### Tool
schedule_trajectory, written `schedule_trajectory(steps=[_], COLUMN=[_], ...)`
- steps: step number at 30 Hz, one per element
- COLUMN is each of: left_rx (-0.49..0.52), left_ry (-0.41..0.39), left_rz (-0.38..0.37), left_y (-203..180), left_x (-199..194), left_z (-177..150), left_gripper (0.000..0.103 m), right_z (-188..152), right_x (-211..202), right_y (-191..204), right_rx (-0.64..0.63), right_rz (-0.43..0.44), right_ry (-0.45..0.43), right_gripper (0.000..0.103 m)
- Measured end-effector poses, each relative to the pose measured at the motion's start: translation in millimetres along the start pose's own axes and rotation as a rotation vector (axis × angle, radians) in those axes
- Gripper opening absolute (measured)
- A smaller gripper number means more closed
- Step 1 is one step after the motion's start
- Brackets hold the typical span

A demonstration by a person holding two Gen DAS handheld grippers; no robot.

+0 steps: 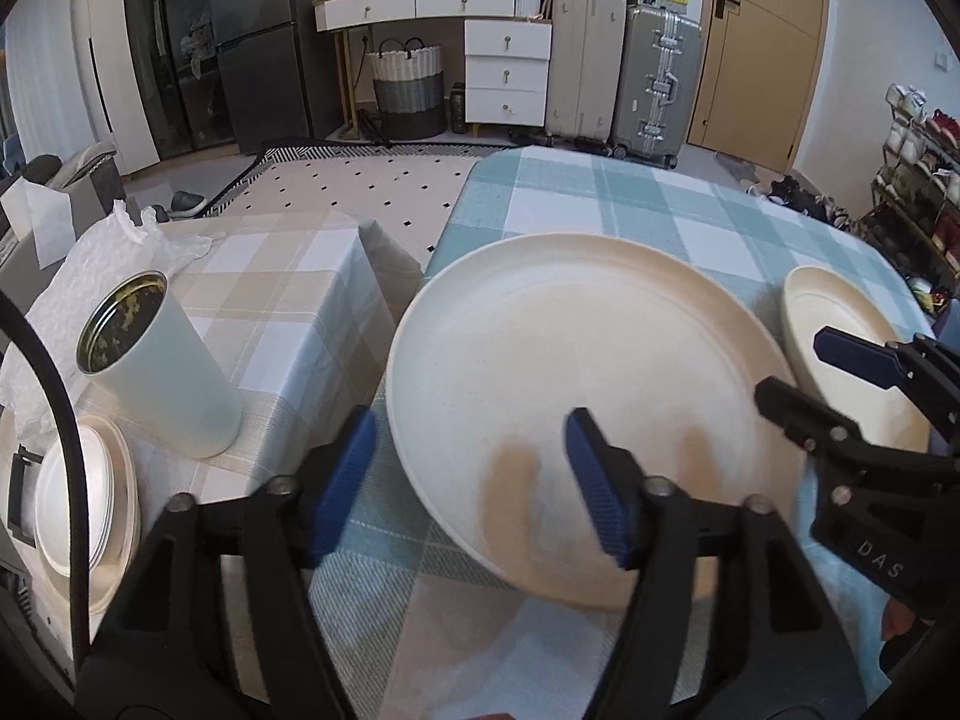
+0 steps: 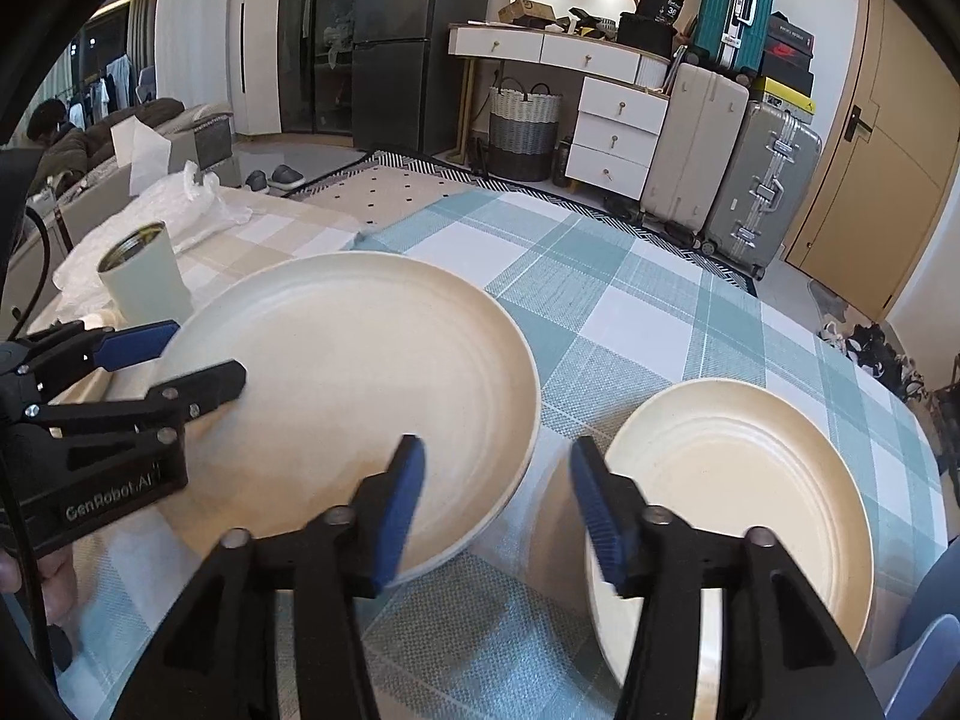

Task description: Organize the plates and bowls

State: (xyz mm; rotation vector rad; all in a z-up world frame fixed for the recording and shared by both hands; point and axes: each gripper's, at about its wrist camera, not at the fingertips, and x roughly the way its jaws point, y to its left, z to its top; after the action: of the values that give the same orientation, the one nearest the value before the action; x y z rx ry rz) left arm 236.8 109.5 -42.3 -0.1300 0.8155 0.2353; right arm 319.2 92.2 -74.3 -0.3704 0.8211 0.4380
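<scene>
Reference landmark: the large cream plate [image 1: 576, 372] on the teal checked tablecloth [image 1: 630, 204]. To its left stand a pale canister [image 1: 162, 366] and a stack of white dishes [image 1: 78, 498]. Your left gripper [image 1: 468, 480] straddles the large plate's near-left rim, fingers apart, pads not pressing. Your right gripper [image 2: 495, 504] hangs over the gap at its right, fingers apart, nothing clamped. Right of the landmark lies the small cream plate [image 2: 738, 504].

Small plate's [image 1: 852, 360] near rim hidden behind right tool [image 1: 798, 360].
</scene>
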Motion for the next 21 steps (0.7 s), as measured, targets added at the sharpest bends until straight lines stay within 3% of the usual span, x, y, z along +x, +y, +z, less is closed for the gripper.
schedule_trajectory(steps=[2,4,9,11,13,21], left_rx=[-0.007,-0.012,-0.021,-0.021,-0.025,0.02], left_ry=[-0.017,-0.016,-0.026,-0.031,-0.043,-0.068], left_rz=[-0.012,-0.032,-0.075,-0.091,-0.098,-0.155], left_y=[-3,-7,-20,-26,-32,-72], left_x=[-12,-23,-51,-61,-71,-102], left_z=[-1,-1,-3,-3,-2,2], left_gripper=[0.076,0.077,0.082,0.087,0.101,0.101], right_z=[-1,-1,-1,1,2,13], right_x=[-8,-19,-52,-68,-82,-143], right_y=[-2,-3,-9,-15,-22,-69], right_rx=[0.005,0.009,-0.006,0.004,0.016,0.054], right_rz=[0.012,0.034,0.054,0.066,0.078,0.064], right_ry=[-0.007,-0.016,-0.046,-0.064,-0.079,-0.113], right_gripper=[0.073,0.081,0.089,0.096,0.099,0.102])
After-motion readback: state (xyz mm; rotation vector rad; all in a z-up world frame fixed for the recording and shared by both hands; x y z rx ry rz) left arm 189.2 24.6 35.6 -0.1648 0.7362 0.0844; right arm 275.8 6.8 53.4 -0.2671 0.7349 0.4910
